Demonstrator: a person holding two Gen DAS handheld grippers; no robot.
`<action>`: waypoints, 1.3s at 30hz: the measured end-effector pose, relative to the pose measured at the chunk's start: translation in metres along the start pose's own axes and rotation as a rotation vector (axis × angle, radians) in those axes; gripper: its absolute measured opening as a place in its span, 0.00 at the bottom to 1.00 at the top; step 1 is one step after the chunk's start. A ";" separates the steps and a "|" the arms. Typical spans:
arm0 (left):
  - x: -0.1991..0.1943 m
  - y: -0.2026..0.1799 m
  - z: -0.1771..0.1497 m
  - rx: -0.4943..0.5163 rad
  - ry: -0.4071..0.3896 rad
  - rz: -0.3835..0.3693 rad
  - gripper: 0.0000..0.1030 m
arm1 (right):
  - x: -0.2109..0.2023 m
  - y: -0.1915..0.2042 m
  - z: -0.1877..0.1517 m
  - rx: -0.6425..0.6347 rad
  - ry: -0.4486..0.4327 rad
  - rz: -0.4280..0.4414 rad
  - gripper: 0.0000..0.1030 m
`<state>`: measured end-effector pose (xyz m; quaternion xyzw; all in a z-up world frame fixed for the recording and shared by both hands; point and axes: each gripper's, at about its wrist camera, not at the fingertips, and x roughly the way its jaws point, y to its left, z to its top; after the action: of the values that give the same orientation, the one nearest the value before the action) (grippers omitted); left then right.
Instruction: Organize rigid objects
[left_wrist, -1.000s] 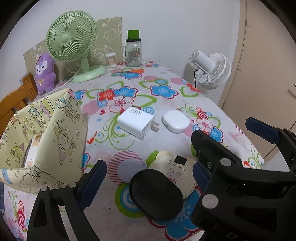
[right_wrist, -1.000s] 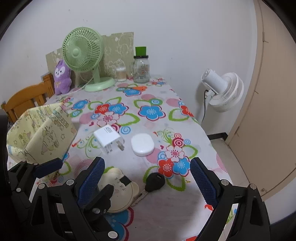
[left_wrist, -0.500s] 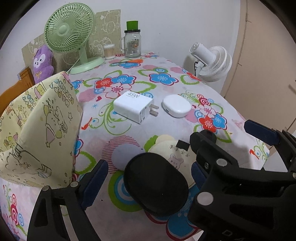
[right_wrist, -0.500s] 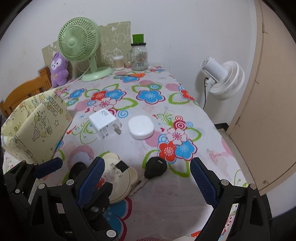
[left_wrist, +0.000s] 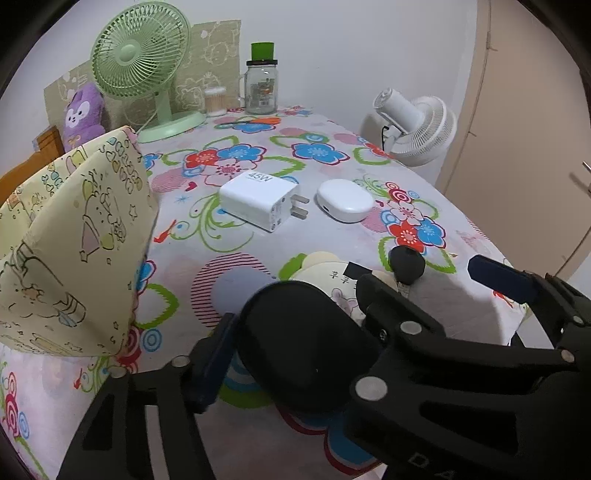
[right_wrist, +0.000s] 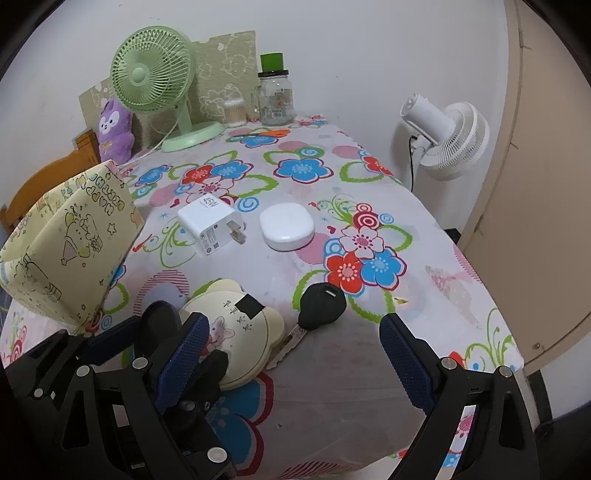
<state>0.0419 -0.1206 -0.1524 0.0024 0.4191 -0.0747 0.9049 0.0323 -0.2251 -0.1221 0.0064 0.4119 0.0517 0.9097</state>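
A black oval case (left_wrist: 306, 343) lies at the near edge of the flowered table (left_wrist: 207, 291). My left gripper (left_wrist: 299, 314) is closing on it, and both pads touch its sides. Behind it lies a cream bear-shaped item (right_wrist: 236, 325), partly overlapped by the case. A black car key (right_wrist: 323, 304) lies to the right of the bear. My right gripper (right_wrist: 293, 332) hangs open over the key's blade and holds nothing. Farther back sit a white 45W charger (left_wrist: 258, 201) and a white oval earbud case (left_wrist: 345, 201).
A yellow patterned fabric bin (left_wrist: 74, 251) stands open at the left. A green fan (left_wrist: 144, 62), a purple plush (left_wrist: 83, 114), a swab box (left_wrist: 215, 101) and a glass jar (left_wrist: 261, 88) line the back wall. A white fan (left_wrist: 417, 129) stands beyond the table's right edge.
The left jaws have closed in from wide open until they touch the black oval case. Both grippers have sunk closer to the table. The right jaws kept their width.
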 end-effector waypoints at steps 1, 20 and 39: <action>0.000 0.000 0.000 0.000 0.000 0.000 0.67 | 0.000 0.000 -0.001 0.003 0.003 0.002 0.93; -0.011 0.032 -0.007 -0.006 -0.004 0.051 0.66 | 0.014 0.033 0.003 -0.023 0.038 0.043 0.93; -0.026 0.053 -0.016 -0.027 -0.009 0.030 0.66 | 0.012 0.058 0.000 -0.061 0.070 0.075 0.92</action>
<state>0.0203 -0.0632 -0.1459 -0.0040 0.4158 -0.0555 0.9077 0.0351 -0.1659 -0.1281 -0.0078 0.4412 0.0987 0.8919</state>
